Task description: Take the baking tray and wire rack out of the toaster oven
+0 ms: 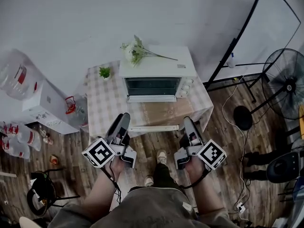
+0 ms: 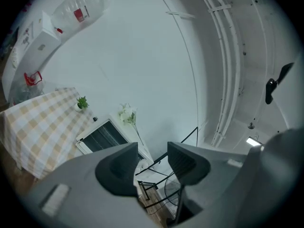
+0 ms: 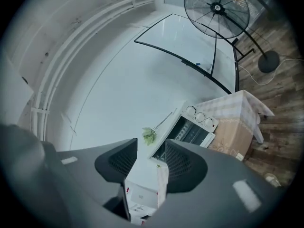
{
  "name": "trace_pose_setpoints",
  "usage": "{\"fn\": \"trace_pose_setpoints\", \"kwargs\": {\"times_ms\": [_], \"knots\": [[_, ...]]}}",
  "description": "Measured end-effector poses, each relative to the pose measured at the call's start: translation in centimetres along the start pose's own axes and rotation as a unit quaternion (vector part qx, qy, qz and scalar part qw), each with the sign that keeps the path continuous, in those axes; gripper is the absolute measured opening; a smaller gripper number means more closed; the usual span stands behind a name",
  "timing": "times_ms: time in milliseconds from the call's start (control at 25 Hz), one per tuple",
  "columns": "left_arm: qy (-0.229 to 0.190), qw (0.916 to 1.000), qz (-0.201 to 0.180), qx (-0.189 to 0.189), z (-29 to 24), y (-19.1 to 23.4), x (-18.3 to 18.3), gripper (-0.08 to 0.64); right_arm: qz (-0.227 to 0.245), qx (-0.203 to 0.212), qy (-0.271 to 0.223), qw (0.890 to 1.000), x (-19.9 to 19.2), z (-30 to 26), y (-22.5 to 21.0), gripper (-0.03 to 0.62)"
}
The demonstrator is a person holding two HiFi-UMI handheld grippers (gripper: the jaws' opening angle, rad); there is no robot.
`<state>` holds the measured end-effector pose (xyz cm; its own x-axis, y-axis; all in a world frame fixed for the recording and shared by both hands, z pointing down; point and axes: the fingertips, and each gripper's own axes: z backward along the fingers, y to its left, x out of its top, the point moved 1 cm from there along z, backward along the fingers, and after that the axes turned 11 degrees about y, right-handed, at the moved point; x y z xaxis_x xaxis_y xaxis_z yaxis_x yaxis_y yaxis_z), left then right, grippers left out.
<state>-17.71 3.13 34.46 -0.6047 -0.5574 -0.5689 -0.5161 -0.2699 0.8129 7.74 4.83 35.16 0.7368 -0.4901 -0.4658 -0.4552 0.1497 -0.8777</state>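
The baking tray and wire rack are not seen. They are judged to lie inside the oven [image 1: 156,75], whose dark glass door [image 1: 152,86] is shut and lets nothing be made out behind it. The oven is set ahead of both grippers and well apart from them, on a table [image 1: 107,106] draped in checked cloth. Its door is turned toward the jaws, so it can be approached head-on. Flowers [image 1: 135,50] are laid on the oven's top, and a small plant [image 1: 104,72] is stood on the cloth beyond the left gripper [image 1: 122,121], beside the oven; both are clear of the door's swing. The left gripper and the right gripper [image 1: 189,123] are held low and side by side in front of the person's body, short of the table's near edge and aimed toward it. In each gripper view the jaws are seen parted by a moderate gap with nothing gripped; only far background shows between them. The task is judged not yet begun: the door must be opened before anything can be drawn out, and a rough pull might shake the flowers loose.
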Motion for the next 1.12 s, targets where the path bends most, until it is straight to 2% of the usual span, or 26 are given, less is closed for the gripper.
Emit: {"fn": "trace_pose_setpoints", "kwargs": {"times_ms": [280, 520, 600, 840, 1000, 1120], "knots": [[0.006, 0.9996, 0.001, 0.027, -4.2, 3.1, 0.0, 0.179, -0.027, -0.017, 0.024, 0.999, 1.0, -3.8, -4.2, 0.186], [-0.009, 0.9993, 0.035, 0.008, -8.8, 4.5, 0.4, 0.179, -0.047, -0.017, 0.045, 0.998, 2.9, -7.6, -6.8, 0.179], [-0.011, 0.9989, 0.038, 0.024, -10.1, 5.3, 0.6, 0.179, -0.059, -0.014, 0.058, 0.997, 3.2, -9.1, -7.7, 0.176], [-0.035, 0.9962, 0.075, 0.026, -14.7, 7.7, 1.0, 0.179, -0.088, -0.004, 0.094, 0.992, 3.9, -13.8, -10.7, 0.161], [-0.033, 0.9950, 0.077, 0.055, -17.1, 9.7, 1.1, 0.163, -0.113, -0.004, 0.101, 0.988, 4.6, -16.3, -12.9, 0.167], [-0.049, 0.9911, 0.114, 0.048, -18.5, 11.0, 1.0, 0.163, -0.129, -0.009, 0.097, 0.987, 4.8, -18.0, -14.7, 0.178]]}}
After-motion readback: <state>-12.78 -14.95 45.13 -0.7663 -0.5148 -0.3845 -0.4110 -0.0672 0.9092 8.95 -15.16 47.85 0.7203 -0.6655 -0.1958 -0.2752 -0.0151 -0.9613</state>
